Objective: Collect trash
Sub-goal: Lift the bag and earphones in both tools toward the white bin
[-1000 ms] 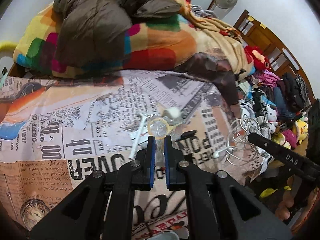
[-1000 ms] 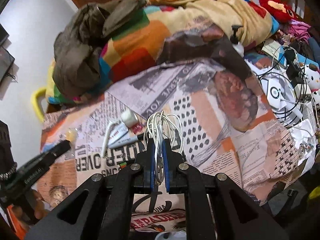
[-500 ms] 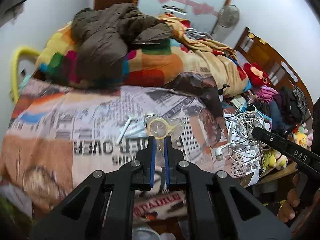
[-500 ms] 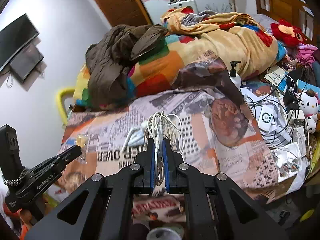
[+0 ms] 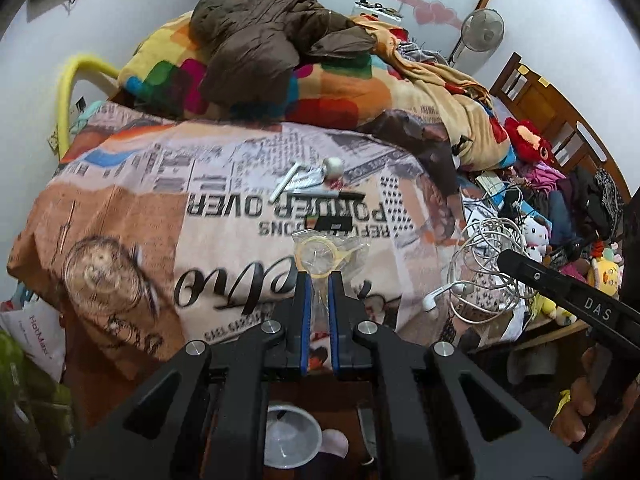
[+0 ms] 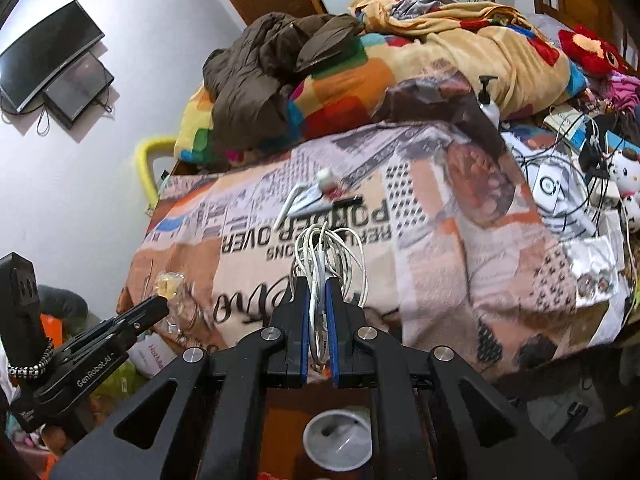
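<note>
Left gripper (image 5: 319, 280) is pinched on a clear plastic bag (image 5: 324, 254) with a yellowish ring inside, held up over the newspaper-print bedspread (image 5: 160, 184). Right gripper (image 6: 318, 286) is clamped on a bundle of white earphone cable (image 6: 328, 248). A white tube (image 6: 308, 200) lies further up the bed.
</note>
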A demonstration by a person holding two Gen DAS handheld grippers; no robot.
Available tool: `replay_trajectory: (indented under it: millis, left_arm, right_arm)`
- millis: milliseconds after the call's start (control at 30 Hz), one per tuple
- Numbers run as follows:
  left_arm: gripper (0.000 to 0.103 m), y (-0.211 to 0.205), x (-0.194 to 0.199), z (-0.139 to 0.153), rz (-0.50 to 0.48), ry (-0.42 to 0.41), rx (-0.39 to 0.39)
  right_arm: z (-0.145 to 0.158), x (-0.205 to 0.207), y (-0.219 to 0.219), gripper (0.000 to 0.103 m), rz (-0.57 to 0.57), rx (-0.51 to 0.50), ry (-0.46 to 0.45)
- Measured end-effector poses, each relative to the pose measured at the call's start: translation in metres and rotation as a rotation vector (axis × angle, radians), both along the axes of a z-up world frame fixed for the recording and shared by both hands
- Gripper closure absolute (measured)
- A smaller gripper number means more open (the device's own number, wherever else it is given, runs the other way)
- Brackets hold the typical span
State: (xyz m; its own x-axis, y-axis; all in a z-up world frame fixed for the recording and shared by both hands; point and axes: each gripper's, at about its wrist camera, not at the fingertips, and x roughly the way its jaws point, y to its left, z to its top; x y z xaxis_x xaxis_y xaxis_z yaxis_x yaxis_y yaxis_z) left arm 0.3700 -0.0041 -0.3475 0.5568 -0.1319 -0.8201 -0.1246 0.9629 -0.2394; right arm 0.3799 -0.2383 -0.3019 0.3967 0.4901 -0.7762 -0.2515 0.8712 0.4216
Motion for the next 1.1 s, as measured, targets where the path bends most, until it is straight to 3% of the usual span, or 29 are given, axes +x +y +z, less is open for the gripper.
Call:
replay_trajectory:
  millis: [200, 467, 700, 833, 1100]
  left_arm:
    - [0.096, 0.026, -0.051, -0.015, -0.002, -0.001, -0.033]
    - [0.097, 0.066, -0.125, -0.009, 0.008, 0.014, -0.033]
    - [0.097, 0.090, -0.170, -0.013, 0.048, 0.022, -0.043]
    - [0.097, 0.087, -0.182, -0.035, 0.050, 0.056, -0.052]
    - [0.097, 0.049, -0.193, -0.113, 0.019, 0.166, -0.056]
  right_arm:
    - [-0.007, -0.046, 0.029, 0.096, 0.005, -0.030, 0.016]
    - [-0.002, -0.112, 0.080, 0.096, 0.046, -0.073, 0.037]
    - [0.003, -0.146, 0.103, 0.096, 0.084, -0.108, 0.029]
    - [-0.014, -0.155, 0.105, 0.096, 0.097, -0.118, 0.049]
    - [-0.089, -0.171, 0.082, 0.096, 0.123, -0.144, 0.143]
